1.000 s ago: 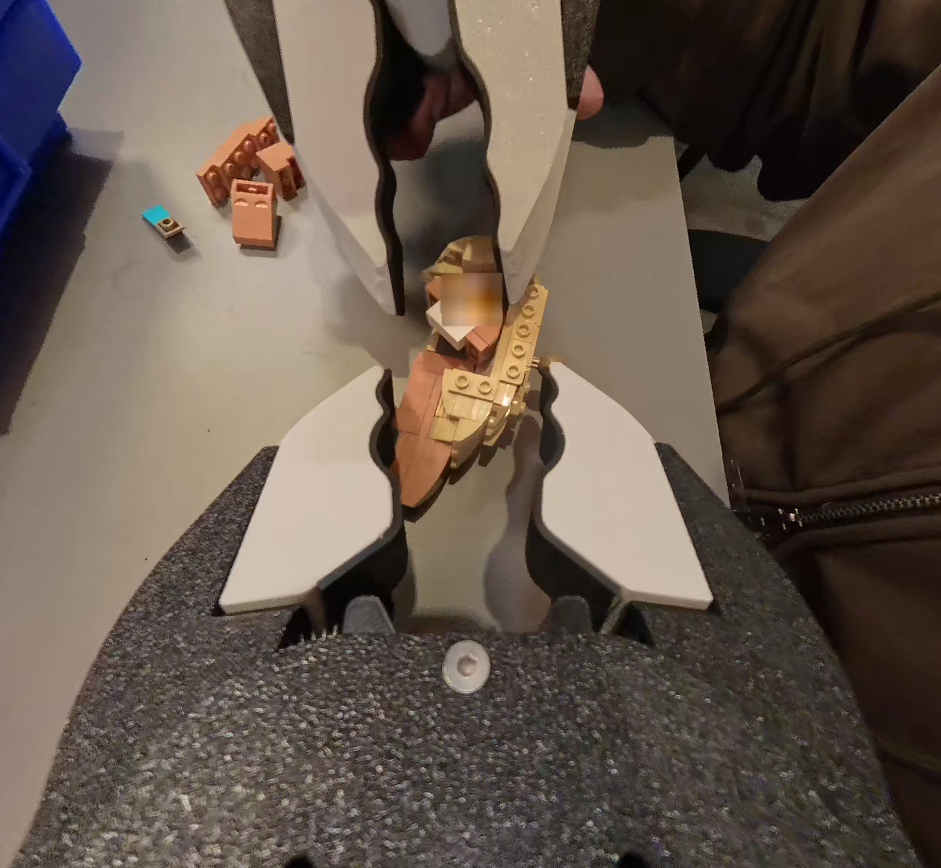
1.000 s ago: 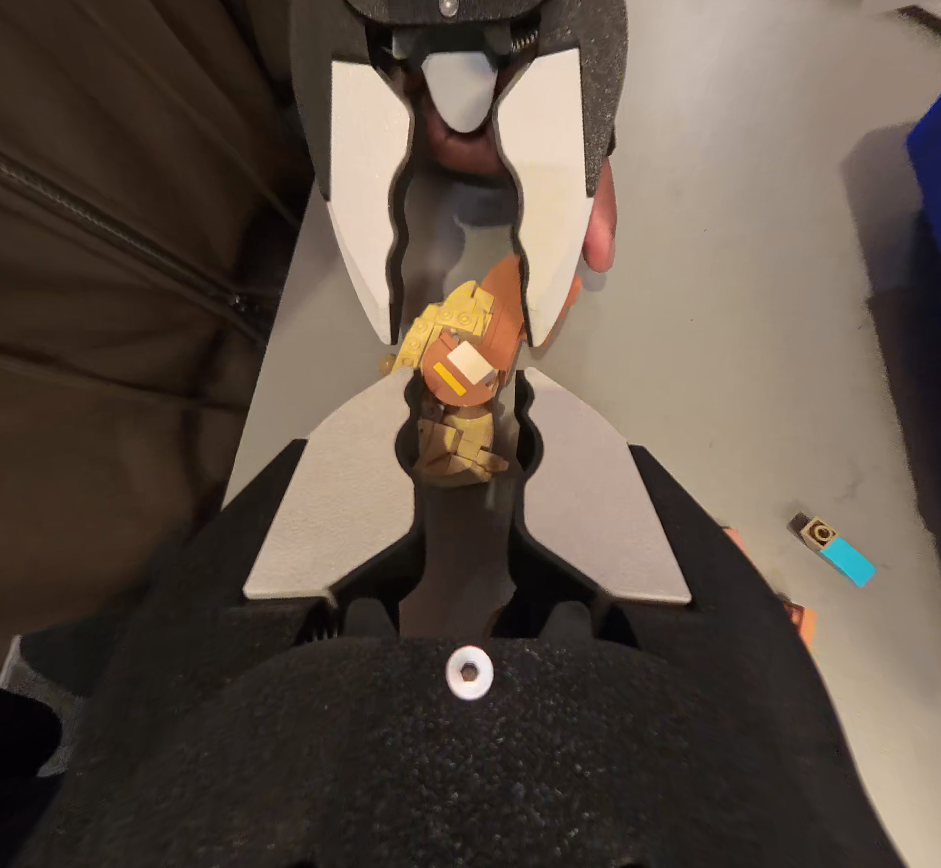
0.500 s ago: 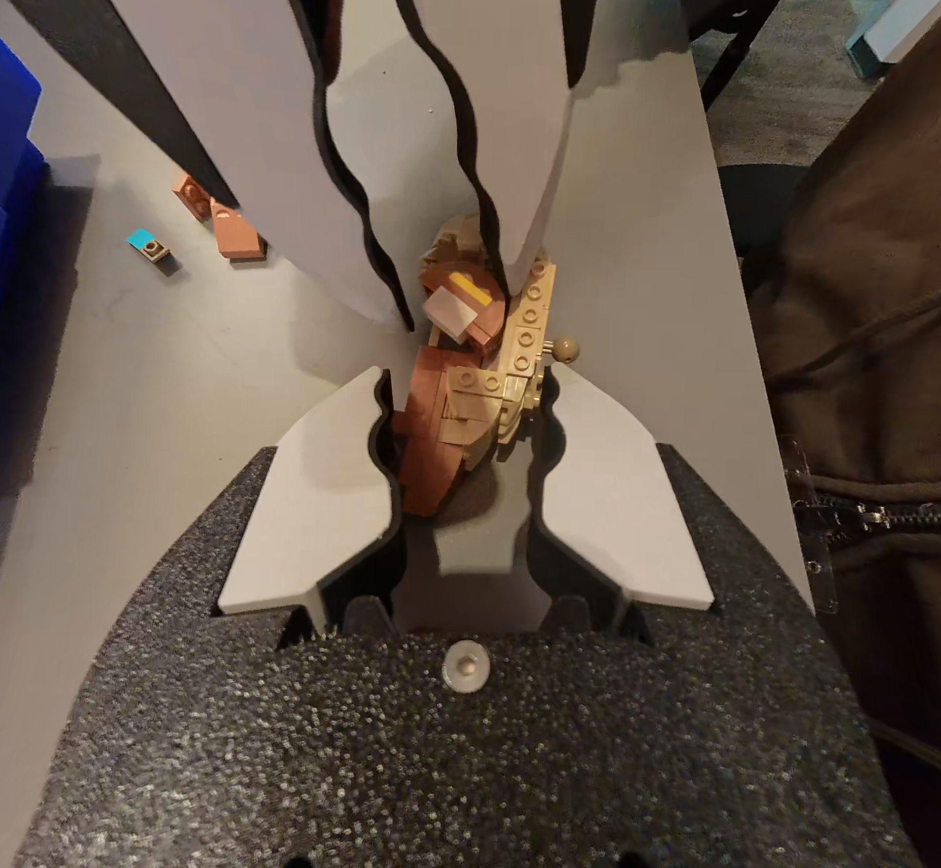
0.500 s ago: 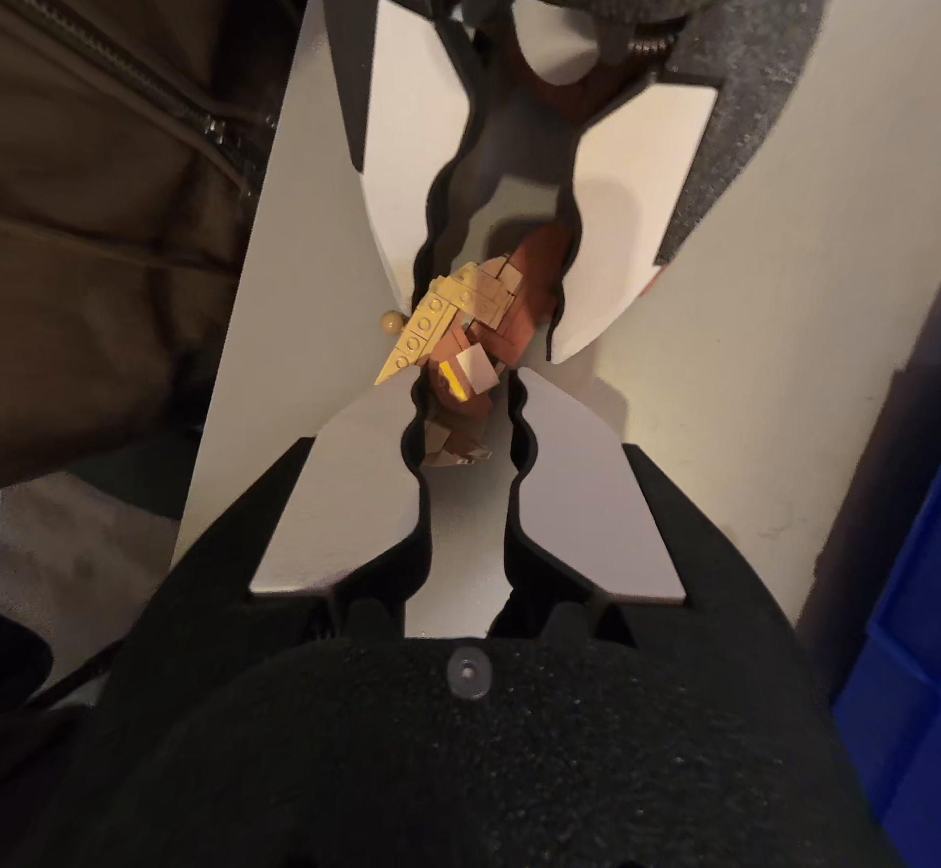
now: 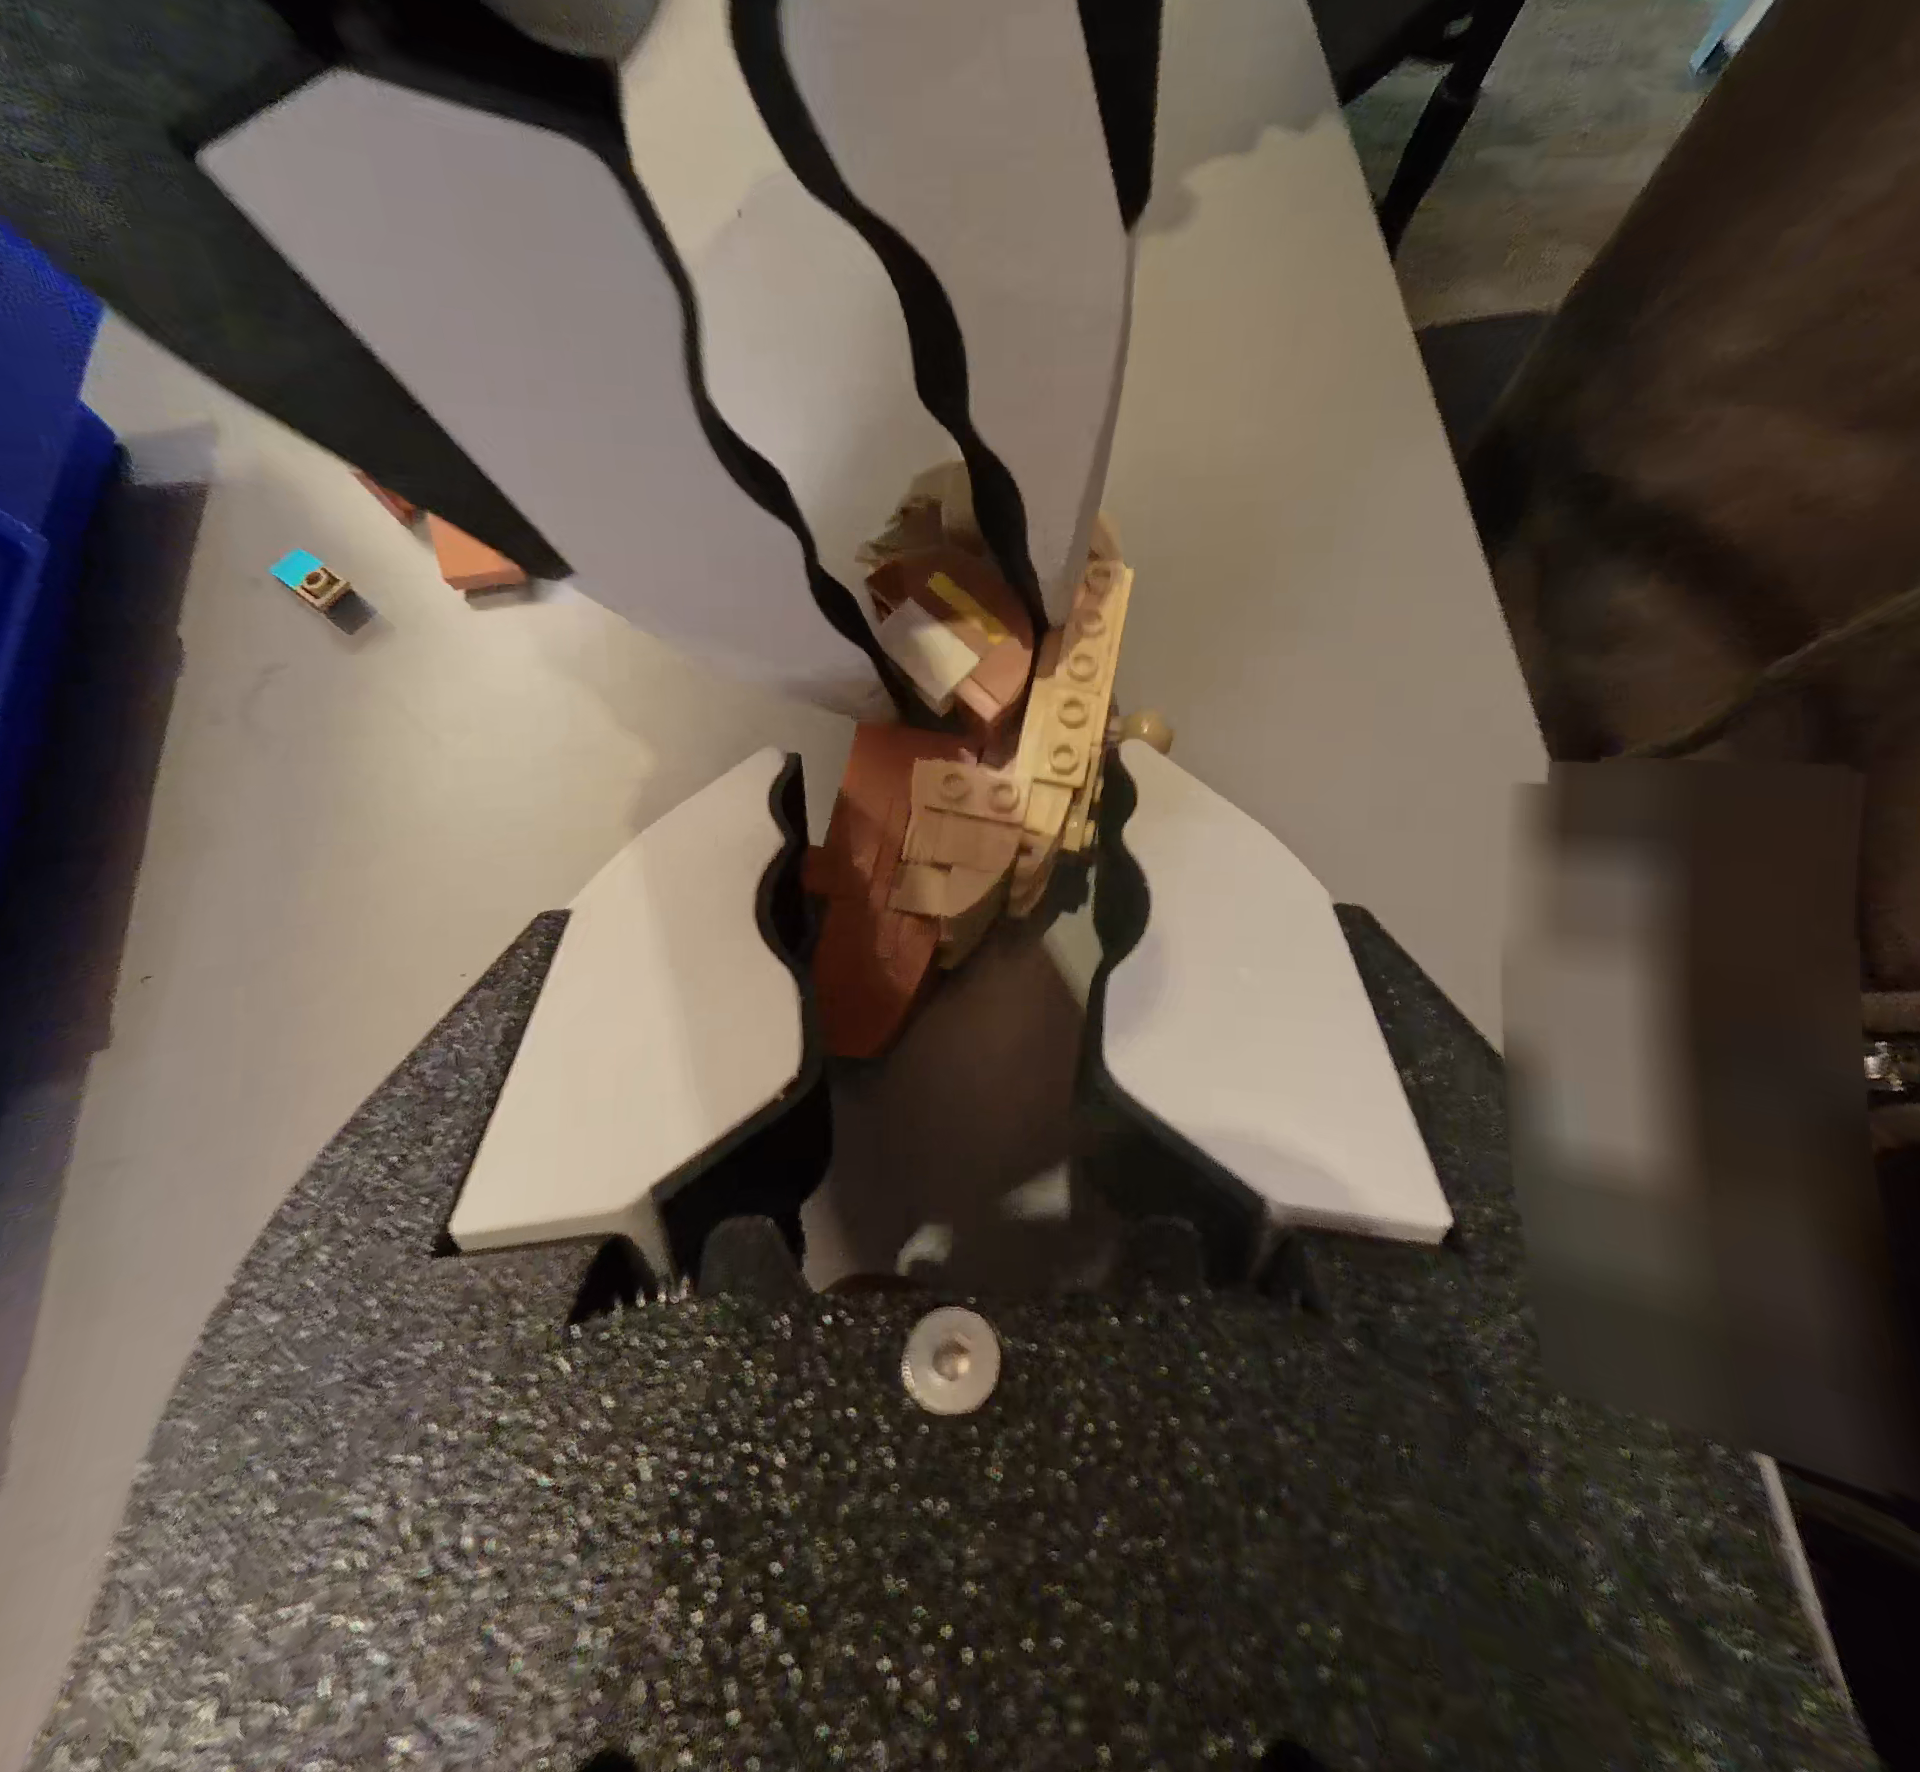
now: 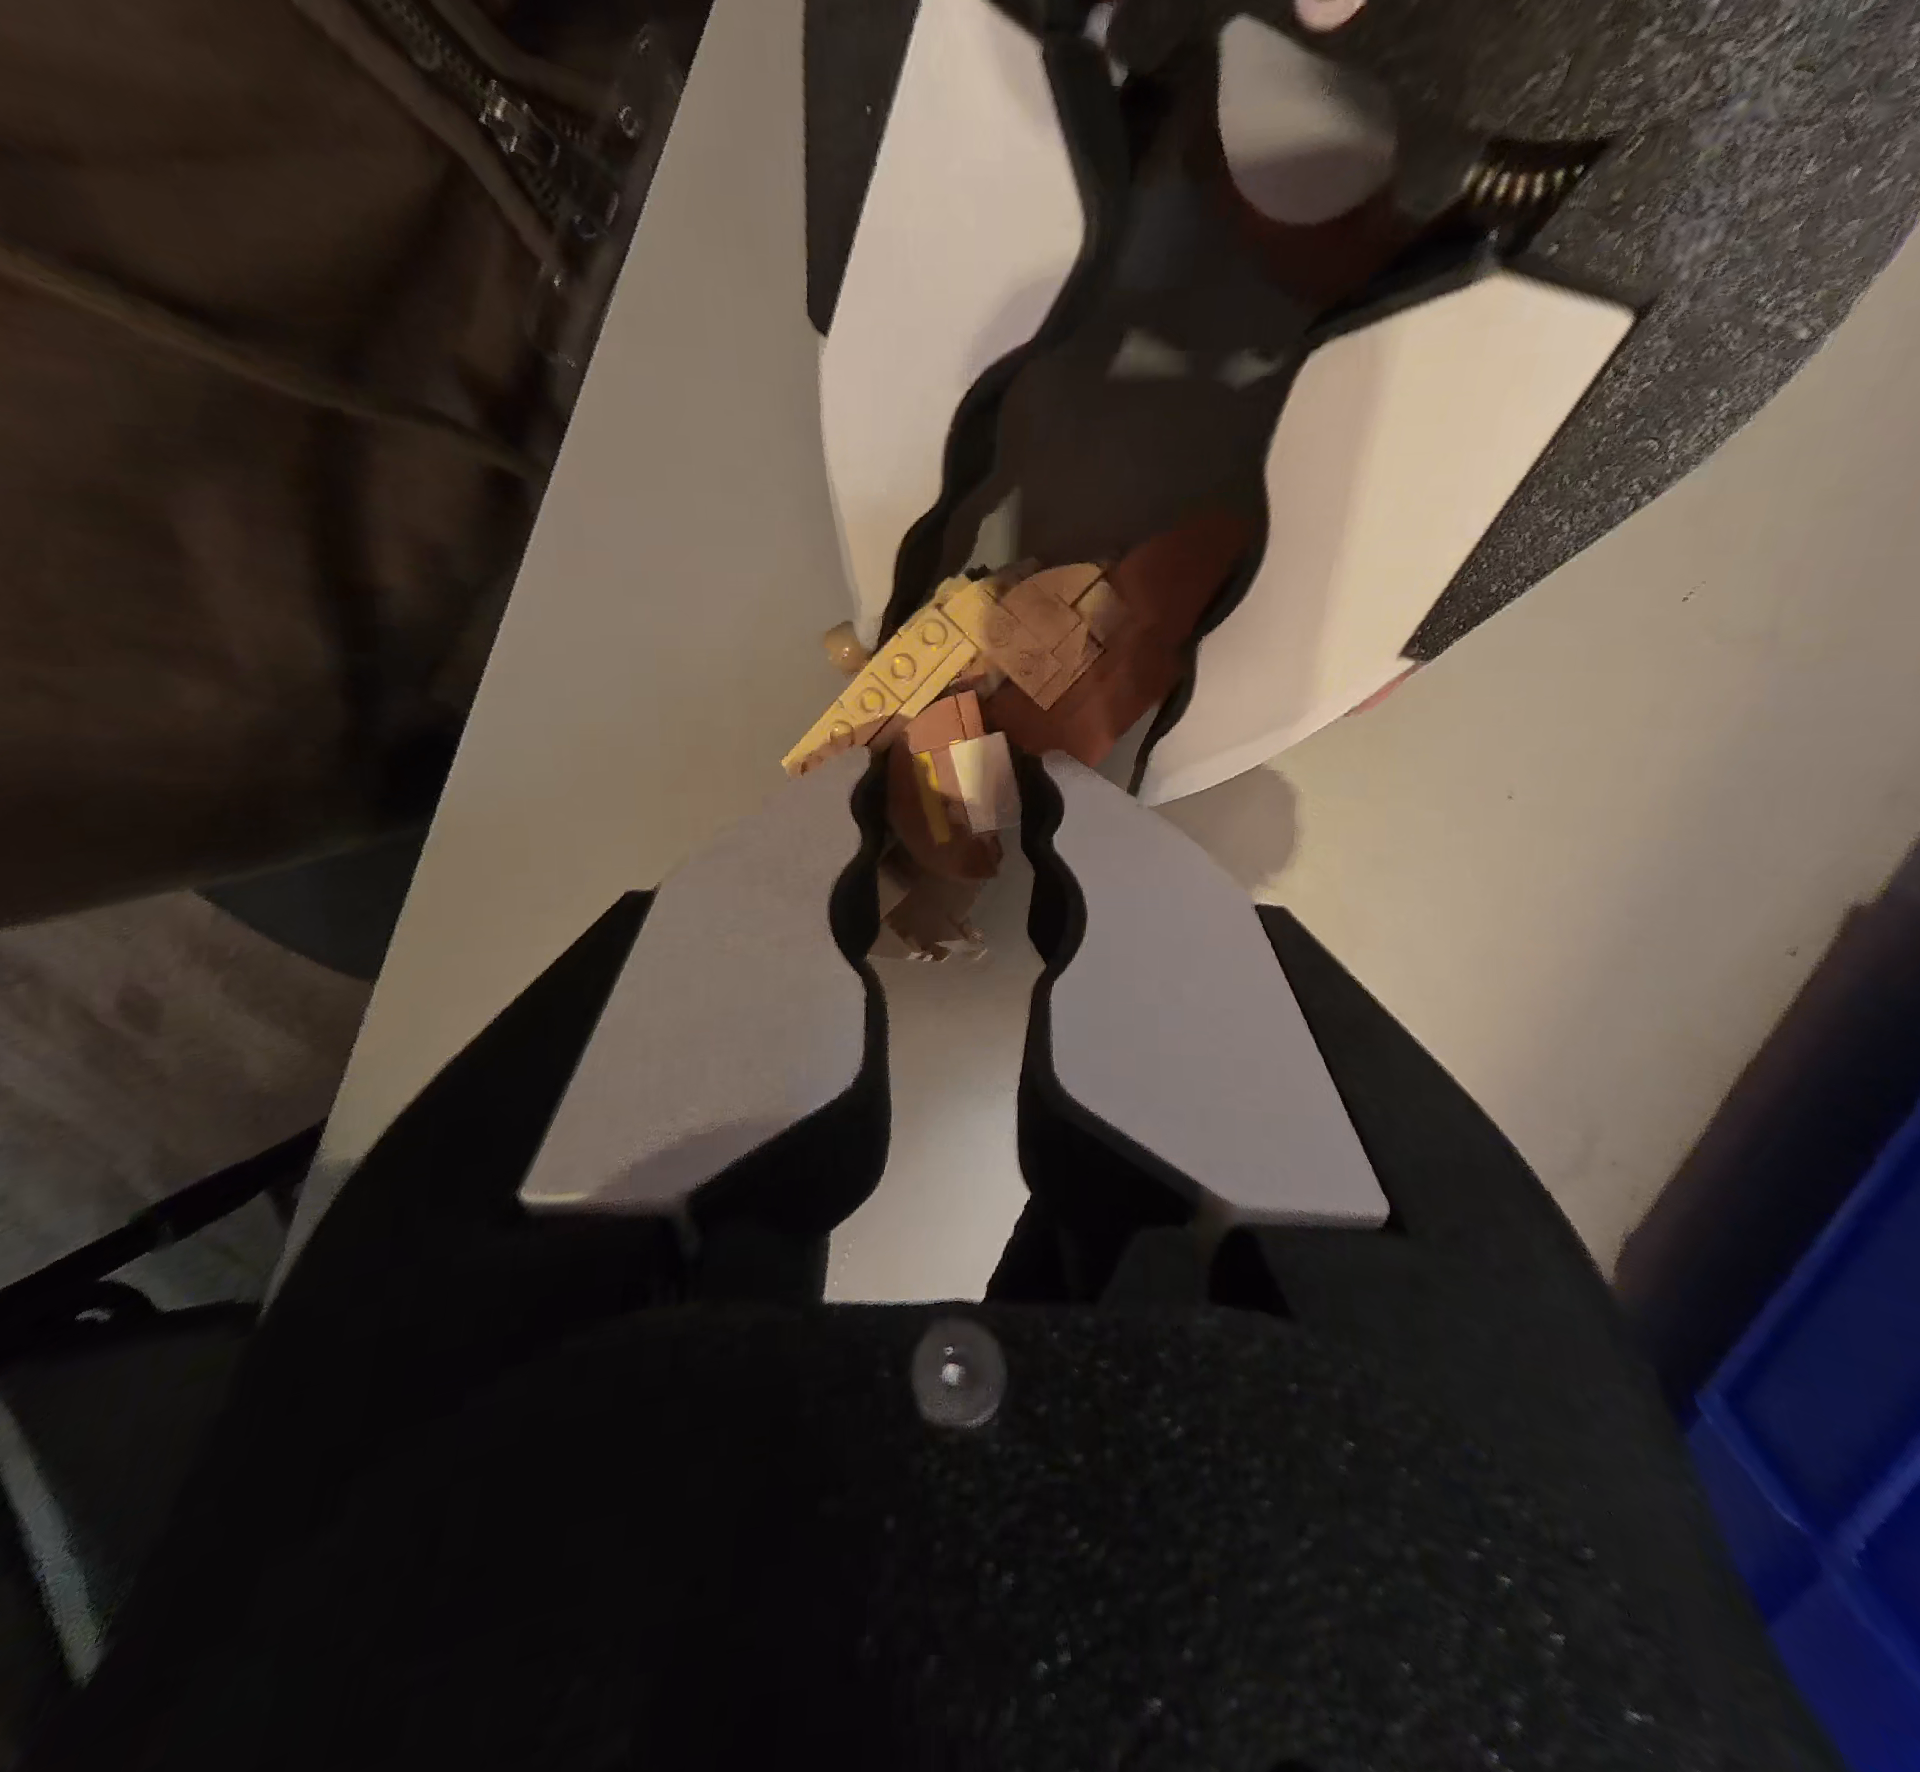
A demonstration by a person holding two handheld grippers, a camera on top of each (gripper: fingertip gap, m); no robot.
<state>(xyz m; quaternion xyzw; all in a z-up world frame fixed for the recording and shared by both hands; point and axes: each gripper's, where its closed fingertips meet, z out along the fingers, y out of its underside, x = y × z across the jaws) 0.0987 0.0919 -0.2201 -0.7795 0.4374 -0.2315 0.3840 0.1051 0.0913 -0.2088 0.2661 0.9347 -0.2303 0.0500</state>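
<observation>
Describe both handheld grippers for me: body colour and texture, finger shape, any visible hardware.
Left gripper: speckled grey-black grainy body, pale flat tapered fingers with wavy black inner pads, silver screw. Right gripper: darker black body, same fingers, pale screw. Beside them, a dark brown zipped jacket.

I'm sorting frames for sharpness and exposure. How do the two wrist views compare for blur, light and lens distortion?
Left wrist view: evenly lit; the brown-and-tan toy-brick model is fairly sharp, the right gripper above it is smeared. Right wrist view: dimmer and warmer, its own black body nearly featureless, the blue plastic bin murky. Both bend the grey table's edges, fisheye-fashion.
</observation>
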